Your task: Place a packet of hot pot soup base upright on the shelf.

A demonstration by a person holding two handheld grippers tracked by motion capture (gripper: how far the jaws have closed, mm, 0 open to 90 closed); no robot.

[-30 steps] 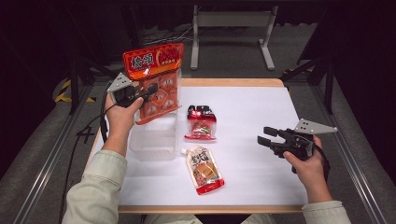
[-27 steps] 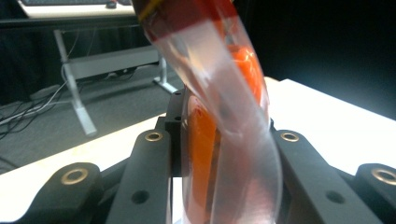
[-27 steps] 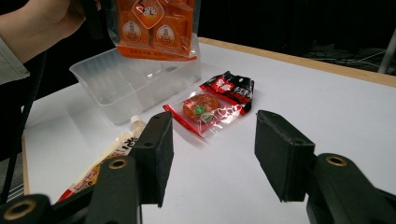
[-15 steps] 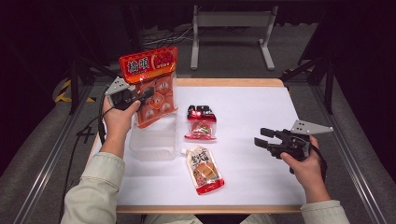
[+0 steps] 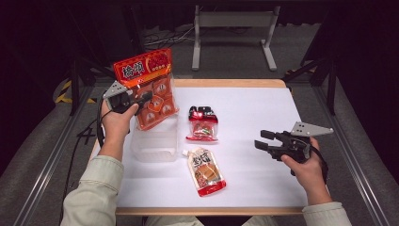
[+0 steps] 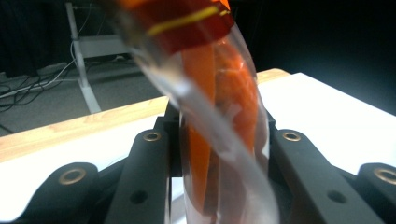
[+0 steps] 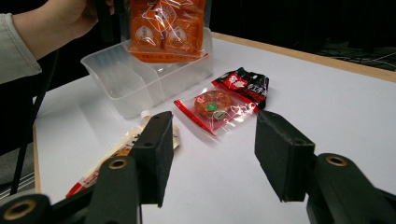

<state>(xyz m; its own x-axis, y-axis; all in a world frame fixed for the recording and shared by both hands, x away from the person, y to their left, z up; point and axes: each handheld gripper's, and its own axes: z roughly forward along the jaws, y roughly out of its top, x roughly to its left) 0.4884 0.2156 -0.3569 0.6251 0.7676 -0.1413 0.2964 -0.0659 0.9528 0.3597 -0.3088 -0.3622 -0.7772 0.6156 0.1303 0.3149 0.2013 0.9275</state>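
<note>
Left gripper (image 5: 141, 100) clamps the orange snack bag (image 5: 149, 89) above the clear bin (image 5: 155, 143), while right gripper (image 5: 263, 140) hovers open over the table (image 5: 254, 108).

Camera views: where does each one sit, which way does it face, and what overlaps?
High view: above the person's side, facing forward and down on the table; both forearms show, left hand-held gripper clamping the orange snack bag over the clear bin, right hand-held gripper open.
Left gripper view: rides the left hand-held gripper, looking along its jaws at the clamped bag.
Right gripper view: rides the right hand-held gripper, facing across the table; the other hand shows.
Shared by high and right gripper views: bag, bin, red pouch, spouted pouch.
</note>
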